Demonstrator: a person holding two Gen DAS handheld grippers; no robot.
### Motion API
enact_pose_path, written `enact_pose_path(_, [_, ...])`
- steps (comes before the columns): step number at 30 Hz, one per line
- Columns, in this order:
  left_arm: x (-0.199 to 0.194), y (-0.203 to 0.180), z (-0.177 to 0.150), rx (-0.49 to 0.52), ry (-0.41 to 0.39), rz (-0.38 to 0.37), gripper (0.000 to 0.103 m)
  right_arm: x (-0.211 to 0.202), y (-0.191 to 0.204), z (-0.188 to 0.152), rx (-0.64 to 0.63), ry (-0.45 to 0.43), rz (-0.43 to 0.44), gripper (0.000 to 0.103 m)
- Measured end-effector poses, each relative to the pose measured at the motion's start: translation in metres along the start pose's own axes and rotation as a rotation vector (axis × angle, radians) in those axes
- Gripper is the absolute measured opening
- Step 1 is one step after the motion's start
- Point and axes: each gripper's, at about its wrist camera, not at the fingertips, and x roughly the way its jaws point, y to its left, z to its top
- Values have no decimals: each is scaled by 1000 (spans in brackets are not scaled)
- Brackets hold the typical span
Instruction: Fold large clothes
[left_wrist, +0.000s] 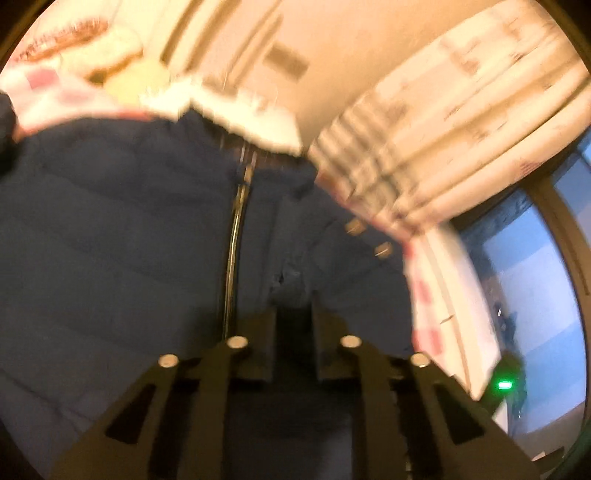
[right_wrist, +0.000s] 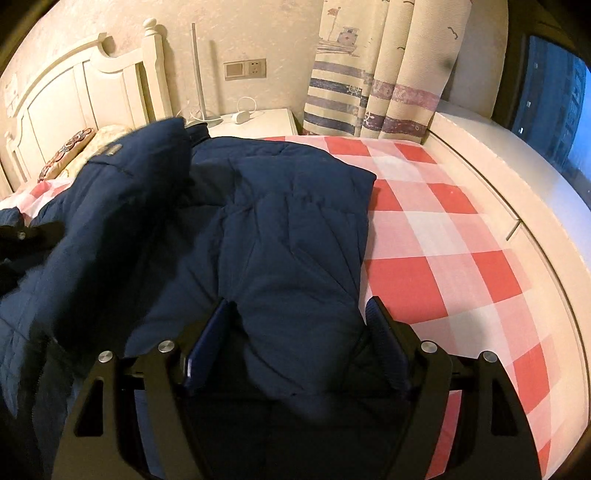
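Your right gripper (right_wrist: 299, 314) straddles the jacket (right_wrist: 280, 221) hem, jaws wide and unclamped, its length running toward the headboard (right_wrist: 85, 92); your left gripper (left_wrist: 294, 314), jaws shut, pinches fabric beside the zipper (left_wrist: 234, 236).

A matt, quilted navy cloth jacket (right_wrist: 280, 229) with a shiny metal zip (left_wrist: 232, 251) lies on a smooth red-checked cotton sheet (right_wrist: 443, 236), beside a glossy painted wooden headboard (right_wrist: 74, 96).

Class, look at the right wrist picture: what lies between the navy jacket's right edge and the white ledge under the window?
Only bare red-and-white checked bedsheet lies between the navy jacket and the white ledge. The right wrist view shows this stretch plainly.
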Motion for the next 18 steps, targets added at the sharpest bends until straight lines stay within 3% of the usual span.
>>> enact_pose_path(3, [-52,-5,3,77,-165,39,12,0,0,0,2,0,2,75])
enact_pose_path(5, [-90,0,5,119,-279,112,11,0,0,0,4,0,5,75])
enact_pose_path(9, [-146,37,11,111,-396,275,11,0,-1,0,7,0,9,75])
enact_pose_path(11, [-158,63,16,99,-372,345,13,0,-1,1,8,2,10,76])
enact_pose_path(12, [-151,78,19,101,-297,377,14,1,-1,1,9,2,12,77])
enact_pose_path(15, [-126,122,14,72,-173,507,30,1,0,1,9,4,12,79])
enact_pose_path(17, [-121,135,5,81,-130,538,63,1,0,1,10,4,10,79])
enact_pose_path(18, [-120,143,1,66,-138,556,66,1,0,1,10,3,9,79])
